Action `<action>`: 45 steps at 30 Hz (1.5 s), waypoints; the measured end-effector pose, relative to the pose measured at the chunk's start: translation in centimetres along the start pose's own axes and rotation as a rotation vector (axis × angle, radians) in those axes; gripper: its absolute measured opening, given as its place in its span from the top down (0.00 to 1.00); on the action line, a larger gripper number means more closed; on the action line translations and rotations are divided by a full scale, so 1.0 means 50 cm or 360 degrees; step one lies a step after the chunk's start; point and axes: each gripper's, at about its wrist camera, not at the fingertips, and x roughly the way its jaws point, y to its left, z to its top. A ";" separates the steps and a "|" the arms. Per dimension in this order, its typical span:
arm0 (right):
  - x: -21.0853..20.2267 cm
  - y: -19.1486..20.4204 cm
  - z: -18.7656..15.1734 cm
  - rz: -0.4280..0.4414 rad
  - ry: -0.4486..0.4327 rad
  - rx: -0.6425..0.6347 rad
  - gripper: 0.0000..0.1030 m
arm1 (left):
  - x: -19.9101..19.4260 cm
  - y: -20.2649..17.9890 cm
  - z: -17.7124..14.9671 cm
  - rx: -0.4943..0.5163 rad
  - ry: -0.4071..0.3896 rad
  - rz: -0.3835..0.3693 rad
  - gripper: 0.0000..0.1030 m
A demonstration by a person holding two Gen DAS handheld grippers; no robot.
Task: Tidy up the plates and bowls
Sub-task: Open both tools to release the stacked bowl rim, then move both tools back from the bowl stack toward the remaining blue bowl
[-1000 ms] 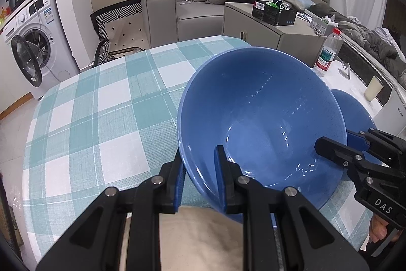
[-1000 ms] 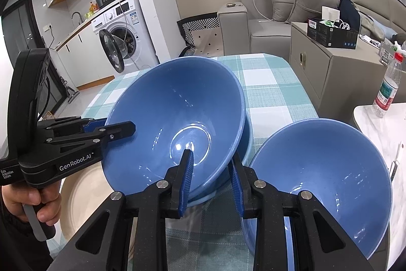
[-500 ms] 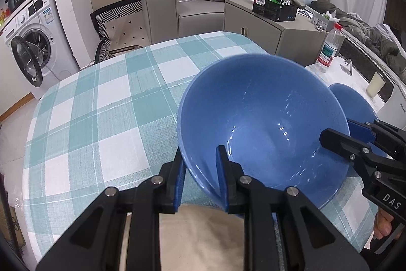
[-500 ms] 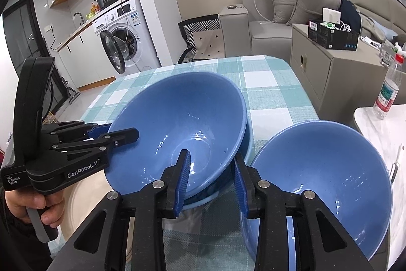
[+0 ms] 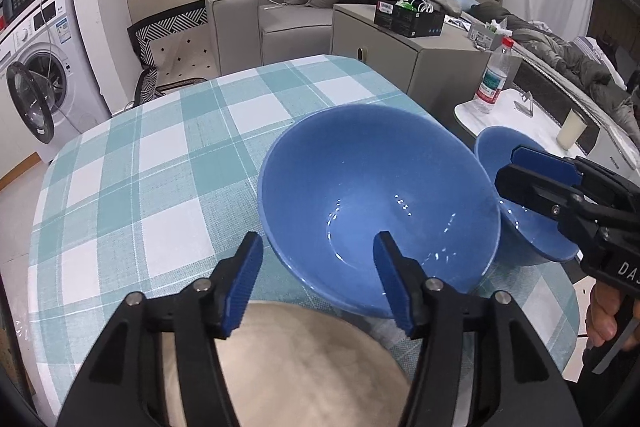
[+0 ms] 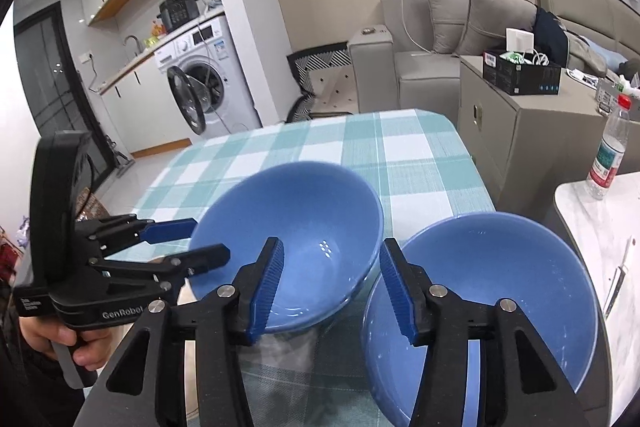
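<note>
A blue bowl (image 5: 380, 203) (image 6: 296, 227) rests level, nested in a second blue bowl whose rim (image 6: 360, 287) shows just beneath it, on the checked tablecloth (image 5: 160, 167). My left gripper (image 5: 320, 283) (image 6: 208, 239) straddles its near rim with jaws opening and pads clear of it. From the other side my right gripper (image 6: 334, 287) (image 5: 508, 169) does the same, jaws opening, rim between them untouched. Another blue bowl (image 6: 480, 307) (image 5: 528, 239) stands to the right. A beige plate (image 5: 300, 359) lies under my left gripper.
A white side table (image 5: 520, 107) with a water bottle (image 5: 494, 75) and a cup (image 5: 570, 129) stands right of the table. Behind are a grey cabinet (image 6: 540, 131), a sofa (image 5: 296, 15) and a washing machine (image 6: 200, 83). The tablecloth's far half is bare.
Both grippers were shut on the tilted top bowl's rim; both have since opened off it. The bowl has sunk and settled level into the bowl below.
</note>
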 end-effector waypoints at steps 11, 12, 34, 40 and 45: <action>-0.041 -0.013 0.011 -0.0013 -0.0027 -0.0042 0.02 | -0.043 -0.018 -0.010 -0.0016 -0.0087 -0.0007 0.15; -0.045 -0.016 0.011 -0.0018 -0.0035 -0.0042 0.01 | -0.046 -0.021 -0.011 -0.0011 -0.0093 -0.0005 0.12; -0.176 -0.095 0.027 -0.0050 -0.0159 0.0076 0.01 | -0.063 -0.127 -0.003 0.0032 -0.0179 -0.0002 0.00; -0.197 -0.122 0.025 -0.0048 -0.0168 0.0103 0.01 | -0.060 -0.156 -0.003 0.0016 -0.0181 -0.0010 0.00; -0.192 -0.146 0.022 -0.0097 -0.0128 0.0115 0.01 | -0.054 -0.177 -0.005 0.0027 -0.0180 -0.0015 0.00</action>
